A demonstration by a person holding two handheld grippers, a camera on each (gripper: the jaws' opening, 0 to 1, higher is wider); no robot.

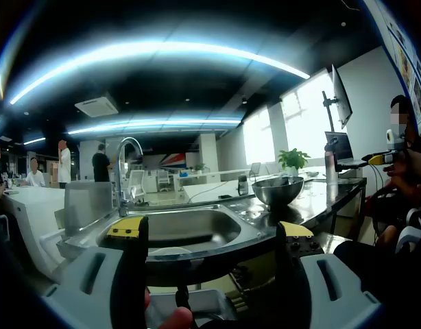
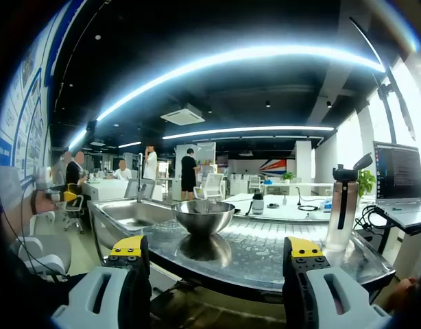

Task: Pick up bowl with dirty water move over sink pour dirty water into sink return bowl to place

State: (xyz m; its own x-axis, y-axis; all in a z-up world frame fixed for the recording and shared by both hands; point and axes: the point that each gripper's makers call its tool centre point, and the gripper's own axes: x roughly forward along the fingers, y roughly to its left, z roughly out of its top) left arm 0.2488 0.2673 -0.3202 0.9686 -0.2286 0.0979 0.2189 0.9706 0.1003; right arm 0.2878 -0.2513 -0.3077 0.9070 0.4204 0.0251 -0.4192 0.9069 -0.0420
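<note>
A shiny steel bowl (image 2: 203, 216) stands upright on the ribbed steel drainboard (image 2: 265, 250), just right of the sink basin (image 2: 131, 214). Its contents are hidden by the rim. In the left gripper view the same bowl (image 1: 278, 191) sits right of the sink basin (image 1: 179, 226) and the curved tap (image 1: 123, 171). My left gripper (image 1: 210, 229) is open in front of the sink's near edge with nothing between its jaws. My right gripper (image 2: 215, 250) is open, low in front of the counter edge, a short way from the bowl.
A clear water bottle (image 2: 341, 209) with a black lid stands right of the bowl. A laptop (image 2: 401, 178) and cables lie at the far right. A small dark cup (image 2: 257, 203) stands behind. Seated people flank the counter; several stand in the background.
</note>
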